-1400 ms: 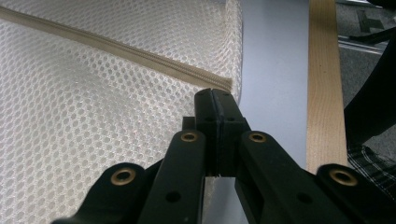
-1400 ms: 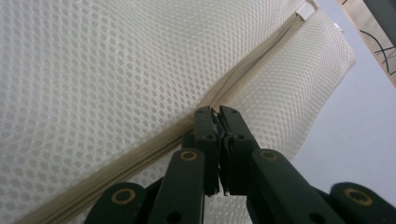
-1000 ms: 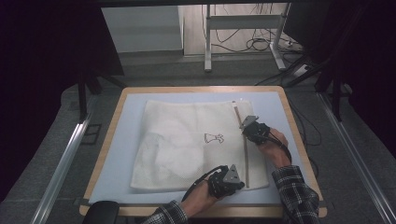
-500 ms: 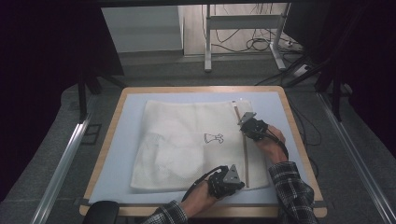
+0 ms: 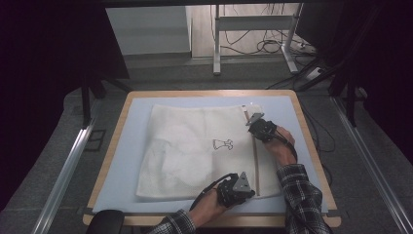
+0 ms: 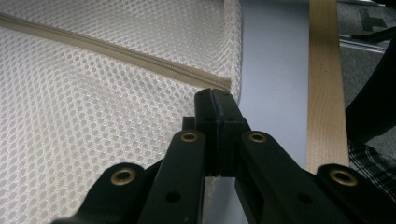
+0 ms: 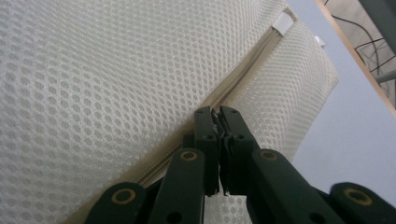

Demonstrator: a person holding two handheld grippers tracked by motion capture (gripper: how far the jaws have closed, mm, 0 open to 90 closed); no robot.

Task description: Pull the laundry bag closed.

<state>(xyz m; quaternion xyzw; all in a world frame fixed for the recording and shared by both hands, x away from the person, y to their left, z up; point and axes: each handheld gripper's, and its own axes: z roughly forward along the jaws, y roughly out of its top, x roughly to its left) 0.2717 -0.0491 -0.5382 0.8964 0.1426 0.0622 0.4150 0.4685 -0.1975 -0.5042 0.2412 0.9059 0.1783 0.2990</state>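
White mesh makes up the laundry bag (image 5: 195, 151) that lies flat on the pale blue mat (image 5: 122, 165) covering the wooden table (image 5: 311, 146). A small black dress mark (image 5: 222, 144) is printed near the bag's middle. A beige zip (image 5: 255, 161) runs along the bag's right side, from the far edge toward the person.

The left gripper (image 5: 237, 187) sits at the near end of the zip, by the bag's near right corner. In the left gripper view its jaws are pressed together with no gap between them (image 6: 215, 100), the tips resting at the end of the zip (image 6: 140, 58) where the mesh (image 6: 84, 116) meets the mat (image 6: 275, 79). A pinch of the bag's edge seems caught between them, though I cannot tell for sure.

The right gripper (image 5: 258, 126) is near the far end of the zip, its hand (image 5: 280, 146) behind it. In the right gripper view its jaws are closed (image 7: 216, 114) on the zip line (image 7: 243, 70), with a small pale piece nipped between the tips, seemingly the zip pull. A white tab (image 7: 283, 21) lies at the zip's far end.
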